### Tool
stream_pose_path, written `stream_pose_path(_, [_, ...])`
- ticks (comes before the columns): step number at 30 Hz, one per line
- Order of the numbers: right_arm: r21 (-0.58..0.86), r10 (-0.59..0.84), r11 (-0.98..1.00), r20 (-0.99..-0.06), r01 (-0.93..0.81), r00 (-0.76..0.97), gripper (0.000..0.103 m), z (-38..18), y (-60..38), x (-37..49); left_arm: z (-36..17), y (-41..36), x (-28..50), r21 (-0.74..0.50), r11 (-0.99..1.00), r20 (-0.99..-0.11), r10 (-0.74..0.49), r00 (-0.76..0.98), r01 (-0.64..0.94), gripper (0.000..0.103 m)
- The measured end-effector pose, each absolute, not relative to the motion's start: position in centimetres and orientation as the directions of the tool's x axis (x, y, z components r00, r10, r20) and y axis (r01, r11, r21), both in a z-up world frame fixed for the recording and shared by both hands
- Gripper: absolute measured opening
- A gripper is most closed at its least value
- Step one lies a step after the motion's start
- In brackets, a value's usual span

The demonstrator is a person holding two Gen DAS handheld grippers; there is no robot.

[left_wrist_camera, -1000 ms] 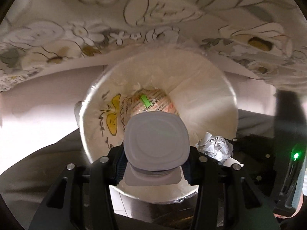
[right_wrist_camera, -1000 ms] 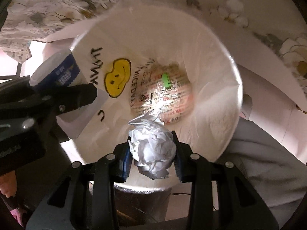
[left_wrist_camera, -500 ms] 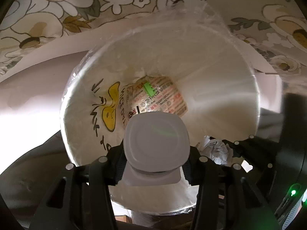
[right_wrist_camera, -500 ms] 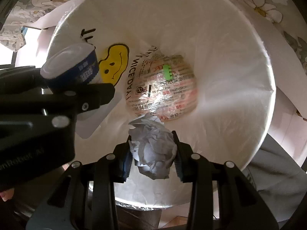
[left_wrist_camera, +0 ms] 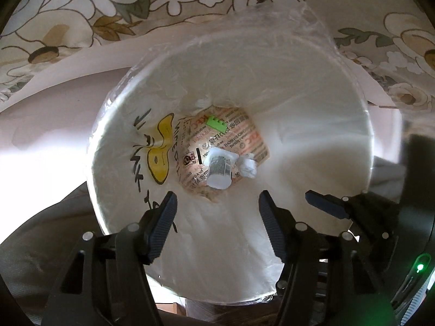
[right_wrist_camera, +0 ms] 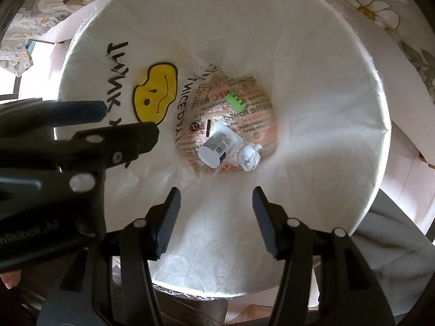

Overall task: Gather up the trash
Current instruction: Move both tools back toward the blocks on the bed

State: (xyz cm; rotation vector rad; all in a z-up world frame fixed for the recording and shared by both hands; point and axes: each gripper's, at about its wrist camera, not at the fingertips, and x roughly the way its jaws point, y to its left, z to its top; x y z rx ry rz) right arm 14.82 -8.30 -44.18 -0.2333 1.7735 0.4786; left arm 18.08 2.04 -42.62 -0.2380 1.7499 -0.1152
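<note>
A white bin lined with a plastic bag [left_wrist_camera: 312,141] fills both views, also in the right wrist view [right_wrist_camera: 312,114]. A white cup with a printed label [left_wrist_camera: 218,169] [right_wrist_camera: 217,146] and a crumpled paper ball [left_wrist_camera: 248,166] [right_wrist_camera: 250,156] lie at the bin's bottom on a printed wrapper [left_wrist_camera: 233,133]. My left gripper [left_wrist_camera: 216,198] is open and empty above the bin. My right gripper [right_wrist_camera: 216,194] is open and empty above the bin. The left gripper shows at the left of the right wrist view [right_wrist_camera: 127,119].
A flowered cloth [left_wrist_camera: 81,13] hangs behind the bin. The bag carries a yellow smiley face [right_wrist_camera: 155,95] and black lettering. A small green piece [right_wrist_camera: 236,101] lies on the wrapper. Grey fabric [right_wrist_camera: 386,233] lies at the lower right.
Both grippers opened. The cup fell from the left gripper and the paper ball from the right gripper to the bottom of the bin.
</note>
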Motion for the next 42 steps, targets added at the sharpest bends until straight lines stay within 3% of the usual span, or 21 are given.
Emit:
stream_pose_path(17, [0.155,0.093,0.891,-0.982,-0.427,-0.163,0.056,-40.2,-9.6,14.0,-36.8,2.8,15.8,-0.194,0.979,-0.975,-0.200,-0.095,-0.066,0.065])
stream_pose_path(28, [0.109,0.118,0.879,-0.993,-0.465,-0.011,0.056,-32.3,-11.7,13.0,-26.4,2.1,14.8,-0.193,0.981,-0.976,-0.193,0.105,0.008,0.065])
stream_pose_path(42, [0.038,0.169,0.854,-0.964,-0.518,0.207,0.056,-20.4,-13.7,12.8,-13.0,0.2,14.9,-0.203,0.975,-0.914,-0.223,0.340,0.092,0.065])
